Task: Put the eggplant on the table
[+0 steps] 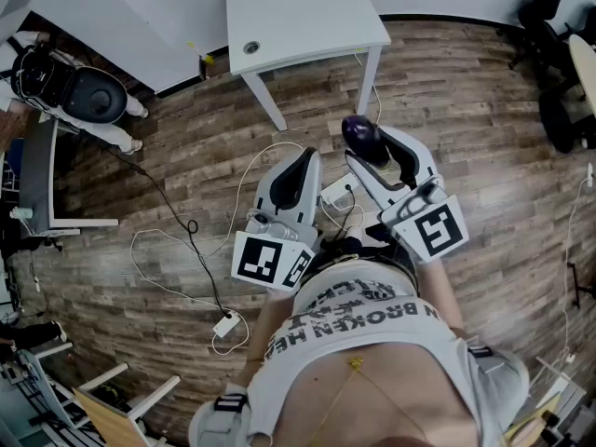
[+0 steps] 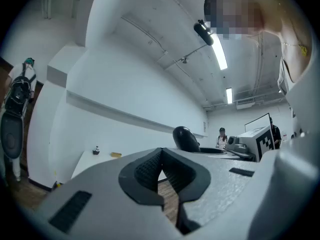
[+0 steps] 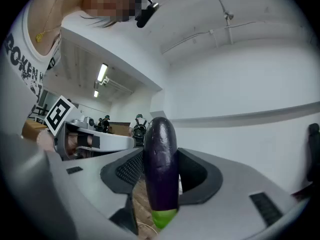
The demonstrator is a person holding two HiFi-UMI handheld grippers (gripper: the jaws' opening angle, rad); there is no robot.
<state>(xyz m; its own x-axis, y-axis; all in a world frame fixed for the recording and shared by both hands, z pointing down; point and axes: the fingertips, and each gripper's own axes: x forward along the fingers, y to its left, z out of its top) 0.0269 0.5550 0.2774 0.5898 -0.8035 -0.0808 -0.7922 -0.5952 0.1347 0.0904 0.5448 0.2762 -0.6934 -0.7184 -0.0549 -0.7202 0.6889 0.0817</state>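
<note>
In front of me, past a strip of wooden floor (image 1: 466,128), stands the white surface (image 1: 298,12). The eggplant (image 1: 358,134) is not on it yet: it is up in the air in my right tongs (image 1: 365,149), well short of the near edge. Those tongs are clamped on it, a pad on each flank, with the dark rounded end standing above the jaws and the green cap hanging below them. My left tongs (image 1: 302,159) are pressed together with nothing between them, level and just beside the right ones.

I judge this to be the carrying step: the pick is done, the placing is not. The next move calls for bringing the right tongs forward, high enough to pass over the near edge. Then I lower until the eggplant rests on the top, and only then let the jaws part. It is long and round, so I expect it could roll, and I would lay it well in from the edge.

The top looks almost bare apart from a small round cable port (image 1: 250,47) toward its left side, so landing room is ample. Lower down, the front leg (image 1: 264,102) and the loose cables (image 1: 191,226) on the floor are what my feet should mind.
</note>
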